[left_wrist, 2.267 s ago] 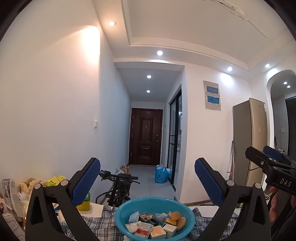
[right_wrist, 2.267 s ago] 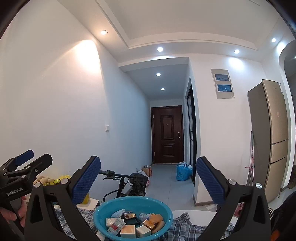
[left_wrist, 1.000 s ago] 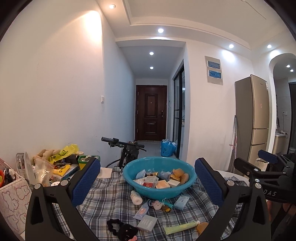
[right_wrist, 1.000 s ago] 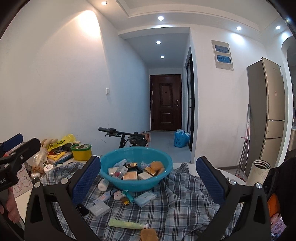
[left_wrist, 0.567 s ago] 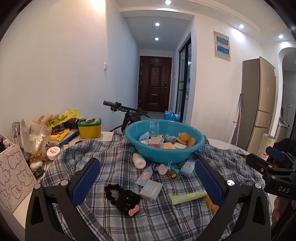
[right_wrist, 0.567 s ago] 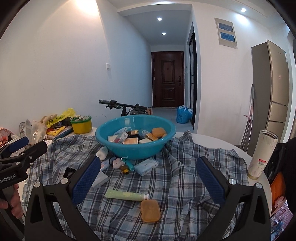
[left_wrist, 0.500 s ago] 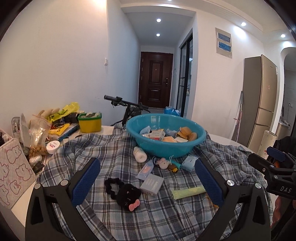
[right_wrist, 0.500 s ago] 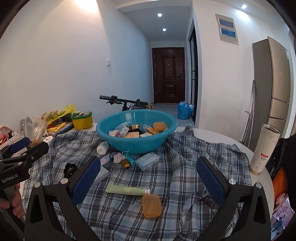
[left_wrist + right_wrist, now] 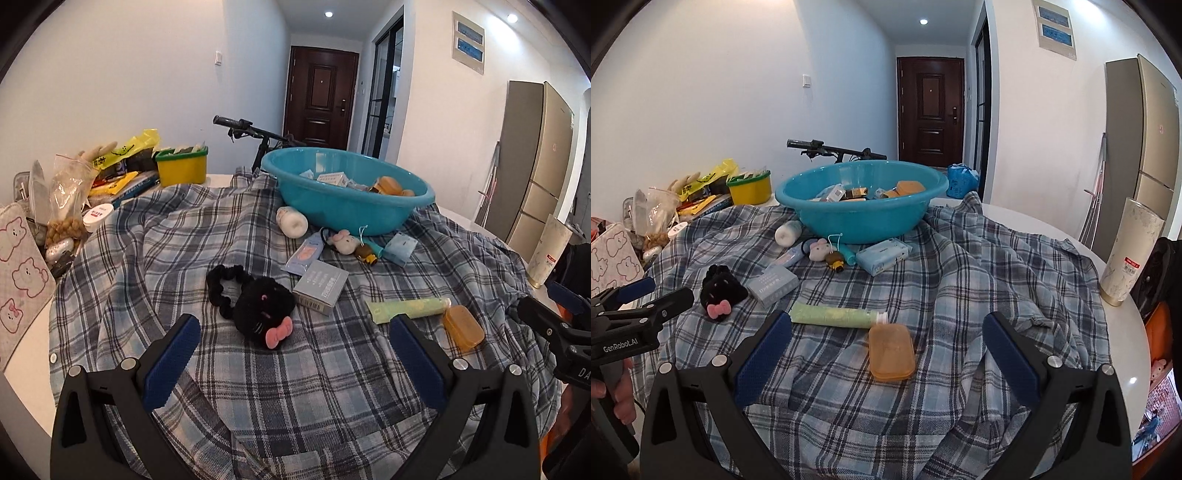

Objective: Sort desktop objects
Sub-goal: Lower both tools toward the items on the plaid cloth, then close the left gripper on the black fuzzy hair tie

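A blue basin [image 9: 347, 210] [image 9: 860, 218] with several small packs stands at the far side of a plaid cloth [image 9: 295, 387]. In front of it lie a white bottle [image 9: 291, 221], a grey box [image 9: 321, 286], a black plush scrunchie [image 9: 258, 302] [image 9: 720, 286], a green tube [image 9: 406, 309] [image 9: 833, 315], an orange soap case [image 9: 463, 328] [image 9: 891, 352] and a blue tissue pack [image 9: 882, 255]. My left gripper [image 9: 293, 338] is open and empty, just short of the black plush. My right gripper [image 9: 886, 334] is open and empty, with the soap case between its fingers' line.
A clutter of bags, a yellow tub [image 9: 181, 170] and a bear-print pouch [image 9: 20, 266] fills the table's left side. A tall white cup [image 9: 1130, 251] stands at the right edge. A bicycle handlebar [image 9: 827, 147] rises behind the basin.
Both grippers have tilted down from the ceiling and wall toward the table and come closer to the loose objects. Both stay open and empty.
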